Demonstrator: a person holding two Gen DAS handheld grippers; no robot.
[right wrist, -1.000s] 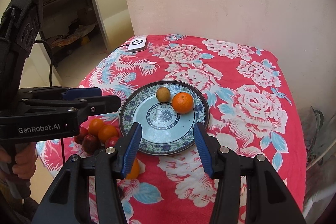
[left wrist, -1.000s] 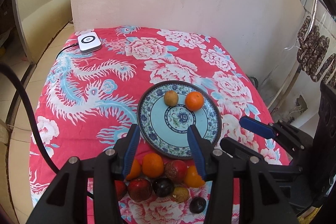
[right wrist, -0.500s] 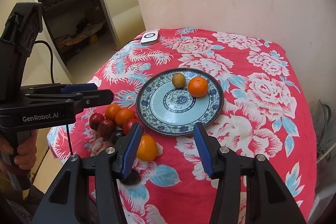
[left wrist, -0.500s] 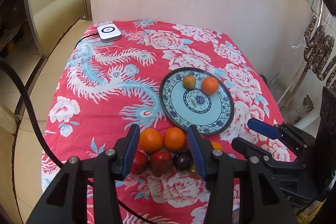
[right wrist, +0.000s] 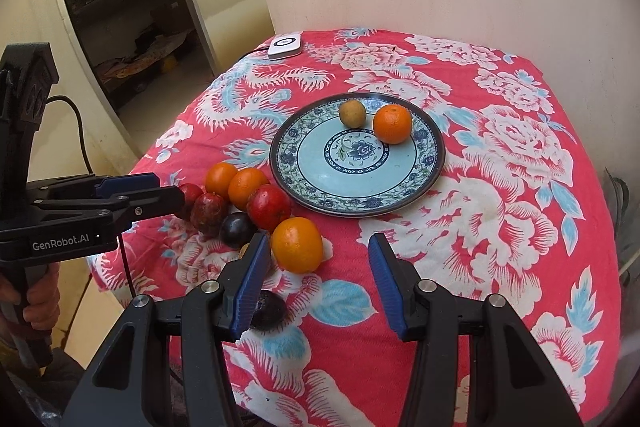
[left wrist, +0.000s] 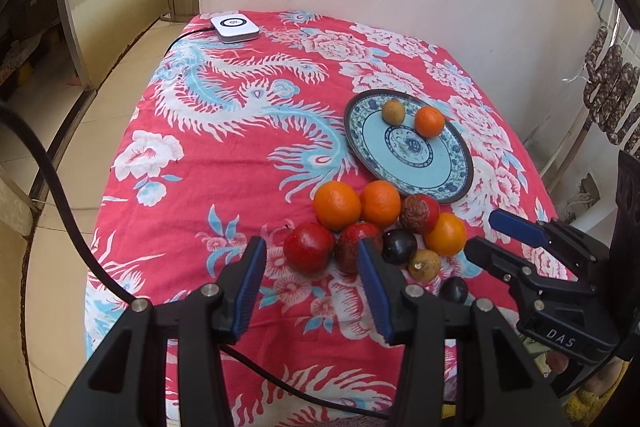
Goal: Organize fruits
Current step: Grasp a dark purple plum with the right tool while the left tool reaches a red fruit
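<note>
Fruits [left wrist: 376, 231] heaped on cloth beside plate [left wrist: 460, 183], two already plated | we have pulled both grippers back, left gripper [left wrist: 310, 285] and right gripper [right wrist: 316, 281] spread, empty | next pick probably nearest orange [right wrist: 297, 245]

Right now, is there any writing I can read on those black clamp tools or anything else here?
"GenRobot.AI": on the left gripper, seen from the right camera.
"DAS": on the right gripper, seen from the left camera.
The white box bears only a ring mark, no readable words.
</note>
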